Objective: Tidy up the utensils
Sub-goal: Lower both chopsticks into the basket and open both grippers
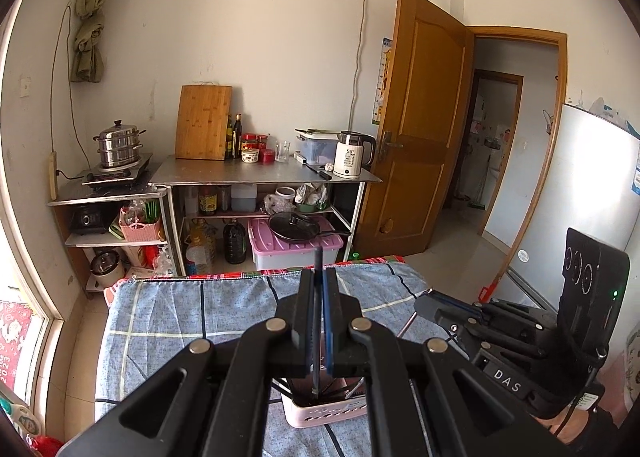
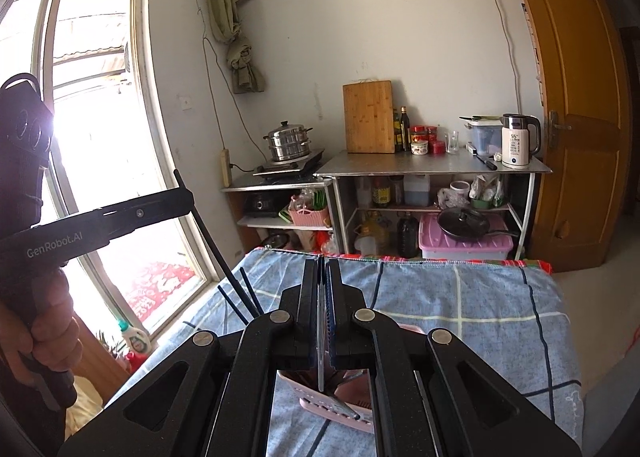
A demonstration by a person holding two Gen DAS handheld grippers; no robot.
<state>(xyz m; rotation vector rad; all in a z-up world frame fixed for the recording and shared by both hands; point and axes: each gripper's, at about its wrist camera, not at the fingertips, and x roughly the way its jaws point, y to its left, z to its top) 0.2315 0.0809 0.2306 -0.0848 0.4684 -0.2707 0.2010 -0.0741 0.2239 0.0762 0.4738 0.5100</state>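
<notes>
— What do the grippers hold?

— The left gripper (image 1: 319, 277) is clamped on a dark chopstick (image 1: 316, 321) that stands upright between its pads. The right gripper (image 2: 322, 277) is pinched on a thin pale utensil (image 2: 320, 341), kind unclear.

— And the basket?

— A pink basket (image 1: 320, 415) sits directly below both grippers on the blue checked cloth (image 1: 168, 313), dark utensils standing in it.

— Beyond the basket?

— A steel kitchen table (image 1: 264, 173) with a white kettle (image 1: 352, 155) stands against the wall behind it; a hand (image 2: 52, 337) grips the left gripper's handle beside it.
</notes>
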